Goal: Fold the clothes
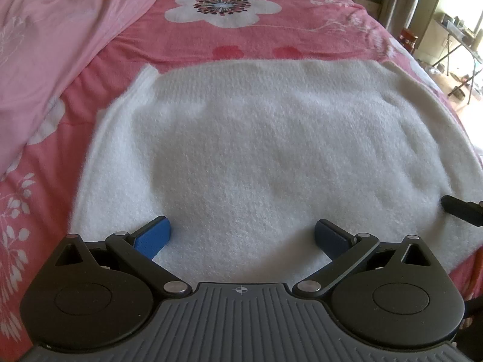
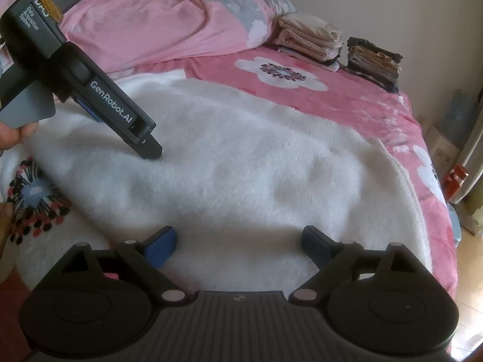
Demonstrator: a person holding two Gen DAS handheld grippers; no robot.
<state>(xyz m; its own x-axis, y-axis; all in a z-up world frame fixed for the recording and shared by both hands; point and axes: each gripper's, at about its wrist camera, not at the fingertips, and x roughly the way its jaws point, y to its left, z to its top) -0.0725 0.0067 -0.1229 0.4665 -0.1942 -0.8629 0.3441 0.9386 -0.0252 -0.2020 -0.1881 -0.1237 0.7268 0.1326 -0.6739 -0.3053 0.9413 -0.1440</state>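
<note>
A white fluffy garment (image 1: 256, 138) lies spread flat on the pink flowered bed cover (image 1: 241, 45). In the left wrist view my left gripper (image 1: 243, 236) stands open over the garment's near edge, its blue pads (image 1: 154, 235) wide apart with only the flat fabric below them. The right wrist view shows the same garment (image 2: 256, 163) and my right gripper (image 2: 238, 242) open above its near part, nothing pinched. My left gripper (image 2: 148, 147) appears there at upper left, fingertips down on the fabric. A dark finger of the right gripper (image 1: 462, 209) pokes in at the right edge.
A crumpled pink quilt (image 2: 157, 24) lies along the bed's far left. Two stacks of folded clothes (image 2: 314, 42) (image 2: 374, 60) sit at the head. The bed's right edge drops to the floor by a red container (image 2: 457, 181). A hand (image 2: 15, 134) holds the left gripper.
</note>
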